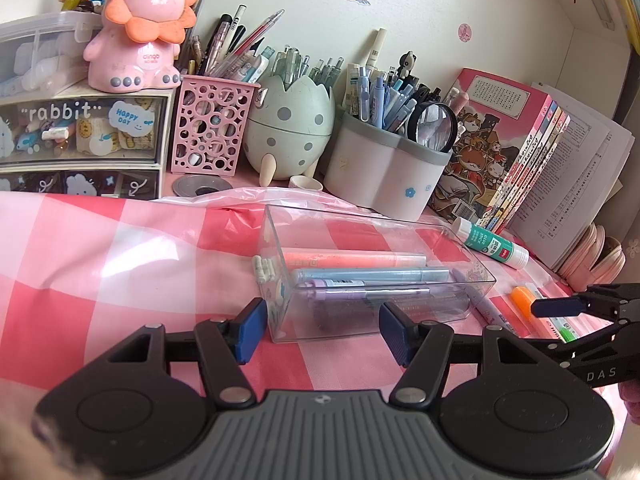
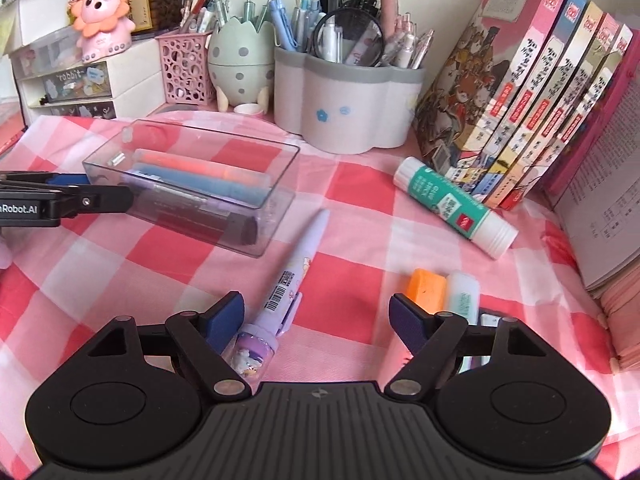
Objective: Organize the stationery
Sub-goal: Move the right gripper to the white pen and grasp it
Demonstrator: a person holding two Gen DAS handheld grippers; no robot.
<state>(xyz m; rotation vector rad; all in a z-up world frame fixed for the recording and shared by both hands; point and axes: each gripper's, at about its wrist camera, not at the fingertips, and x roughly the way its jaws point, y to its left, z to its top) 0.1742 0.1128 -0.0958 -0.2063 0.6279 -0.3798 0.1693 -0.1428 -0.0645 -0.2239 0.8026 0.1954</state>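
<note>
Two jaws of the left gripper (image 1: 322, 320) squeeze the near left corner of the clear plastic box (image 1: 360, 222), which has pink, blue and purple pens (image 1: 360, 274) inside. The right gripper (image 2: 316, 312) has its jaws wide apart, with only bare pink checked counter cloth (image 2: 352, 208) between them. A purple pen with a clear toy cap (image 2: 298, 256) lies just beside its left jaw, with its near end partly hidden. An orange highlighter (image 2: 426, 286) and a pale green highlighter (image 2: 464, 292) peek past the right jaw, cut off. A green and white glue stick (image 2: 456, 208) lies farther right, near the standing books (image 2: 520, 100).
</note>
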